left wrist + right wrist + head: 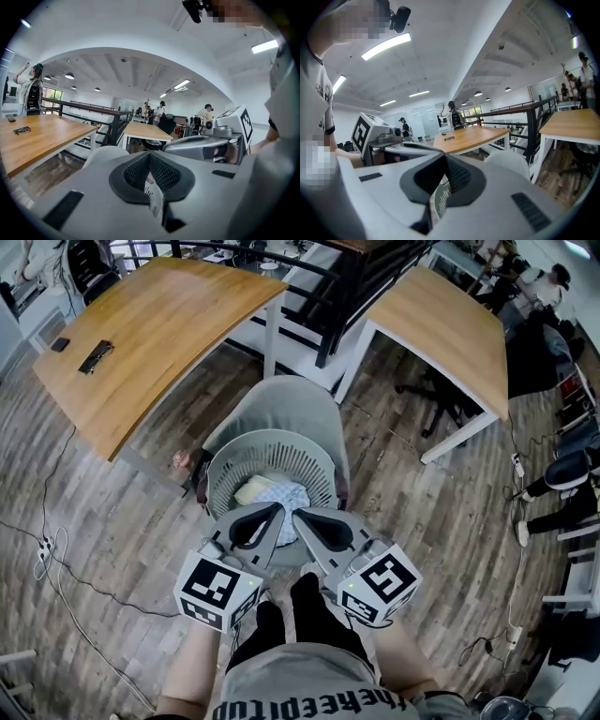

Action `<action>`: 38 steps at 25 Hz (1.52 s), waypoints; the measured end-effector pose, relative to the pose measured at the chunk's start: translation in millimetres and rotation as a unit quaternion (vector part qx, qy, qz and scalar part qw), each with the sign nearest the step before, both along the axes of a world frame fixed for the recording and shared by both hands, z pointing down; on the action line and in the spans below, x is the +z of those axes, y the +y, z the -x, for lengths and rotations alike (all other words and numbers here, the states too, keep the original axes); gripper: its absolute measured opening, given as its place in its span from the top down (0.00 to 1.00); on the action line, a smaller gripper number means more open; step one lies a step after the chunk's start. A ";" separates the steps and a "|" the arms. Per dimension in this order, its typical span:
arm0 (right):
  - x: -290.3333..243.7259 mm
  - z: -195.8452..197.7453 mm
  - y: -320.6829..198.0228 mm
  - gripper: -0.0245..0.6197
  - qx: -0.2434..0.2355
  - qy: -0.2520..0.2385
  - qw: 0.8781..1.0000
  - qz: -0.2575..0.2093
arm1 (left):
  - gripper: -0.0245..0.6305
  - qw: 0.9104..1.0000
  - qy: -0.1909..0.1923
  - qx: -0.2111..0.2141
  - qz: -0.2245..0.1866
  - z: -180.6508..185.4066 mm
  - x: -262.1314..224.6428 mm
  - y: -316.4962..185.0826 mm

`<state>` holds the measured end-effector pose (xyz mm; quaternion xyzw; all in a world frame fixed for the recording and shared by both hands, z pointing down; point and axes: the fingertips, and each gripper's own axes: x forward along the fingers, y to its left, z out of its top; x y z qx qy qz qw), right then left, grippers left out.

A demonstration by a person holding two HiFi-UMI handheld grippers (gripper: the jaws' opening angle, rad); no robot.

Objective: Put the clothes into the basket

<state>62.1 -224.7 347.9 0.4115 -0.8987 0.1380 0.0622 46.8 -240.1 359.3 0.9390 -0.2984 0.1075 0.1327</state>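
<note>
1. Left gripper (150, 159) has its jaws pressed together with nothing between them. The right gripper (444, 161) is closed and empty too. Both hover side by side at the near edge of the basket (223, 474).
2. Basket sits on a grey chair (281, 395). The clothes (279, 495) lie inside it: cream piece left, white patterned piece right.
3. Judged: the clothes are soft, light and floppy, and will sag when lifted. Pinch a raised fold, not a flat patch.
4. No garment shows outside the basket, so the task looks about done.
</note>
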 end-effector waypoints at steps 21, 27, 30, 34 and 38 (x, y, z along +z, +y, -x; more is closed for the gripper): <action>-35.5 21.8 34.2 0.95 0.024 0.004 0.999 -0.044 | 0.94 0.997 0.038 0.042 -0.045 17.7 -42.3 38.8; -40.2 24.9 44.7 0.95 0.030 0.006 0.998 -0.052 | 0.94 0.996 0.043 0.044 -0.057 24.2 -47.1 47.9; -41.3 26.7 49.7 0.95 0.033 0.007 0.998 -0.054 | 0.94 0.996 0.048 0.046 -0.061 26.6 -50.1 51.5; -42.7 25.3 52.8 0.95 0.039 0.007 0.997 -0.060 | 0.94 0.995 0.051 0.049 -0.066 26.5 -52.0 54.0; -47.4 23.1 56.2 0.95 0.047 0.010 0.997 -0.065 | 0.94 0.995 0.056 0.052 -0.070 25.6 -56.3 57.6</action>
